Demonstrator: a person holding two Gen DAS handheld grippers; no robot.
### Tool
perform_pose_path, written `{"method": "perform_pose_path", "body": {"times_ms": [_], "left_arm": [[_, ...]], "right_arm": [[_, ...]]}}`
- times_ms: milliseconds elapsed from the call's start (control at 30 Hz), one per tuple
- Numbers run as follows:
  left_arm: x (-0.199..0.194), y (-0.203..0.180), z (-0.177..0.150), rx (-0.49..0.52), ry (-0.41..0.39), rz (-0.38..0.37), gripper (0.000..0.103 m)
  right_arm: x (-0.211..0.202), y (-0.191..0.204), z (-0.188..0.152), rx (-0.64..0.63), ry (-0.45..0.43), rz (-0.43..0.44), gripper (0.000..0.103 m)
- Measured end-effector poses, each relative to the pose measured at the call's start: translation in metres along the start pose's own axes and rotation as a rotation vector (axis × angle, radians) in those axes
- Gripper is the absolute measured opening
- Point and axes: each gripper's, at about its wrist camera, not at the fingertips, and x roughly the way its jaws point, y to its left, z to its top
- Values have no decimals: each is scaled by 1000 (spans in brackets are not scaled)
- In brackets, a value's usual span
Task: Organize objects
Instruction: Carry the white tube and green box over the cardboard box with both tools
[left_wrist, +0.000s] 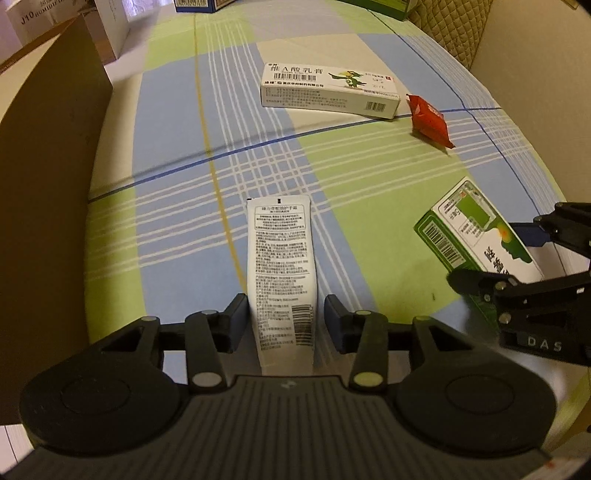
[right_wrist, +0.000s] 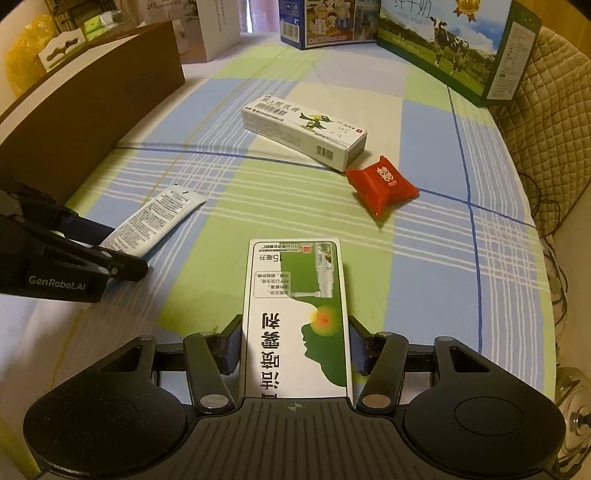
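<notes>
left gripper (left_wrist: 286, 317) loose around white tube (left_wrist: 282, 266), gaps both sides; tube's long axis runs straight ahead. right gripper (right_wrist: 295, 343) clamps green box (right_wrist: 295, 314) lengthwise.

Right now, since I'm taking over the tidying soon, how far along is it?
Done: nothing looks put away; I cannot see inside the brown box. In hand: the right gripper is clamped on the green and white box; the white tube lies between the open jaws of the left gripper, a gap showing at one pad. Left: the white carton and red packet lie on the checked cloth, untouched.
</notes>
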Motion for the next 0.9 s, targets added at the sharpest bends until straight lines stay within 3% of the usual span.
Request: {"method": "perform_pose_path", "body": {"times_ms": [133,667,900], "left_arm": [[-4,-1,-6,-14,-32,4,34],[-21,12,-27,-64,-26,-33,33],[-42,18,-32,-90,-71,-48,33]], "right_arm": [[0,0,-1,8,-1,-1,53],[-17,4,-1,54,-22,40,52],[-31,11,-1,70,-42,74,52]]}}
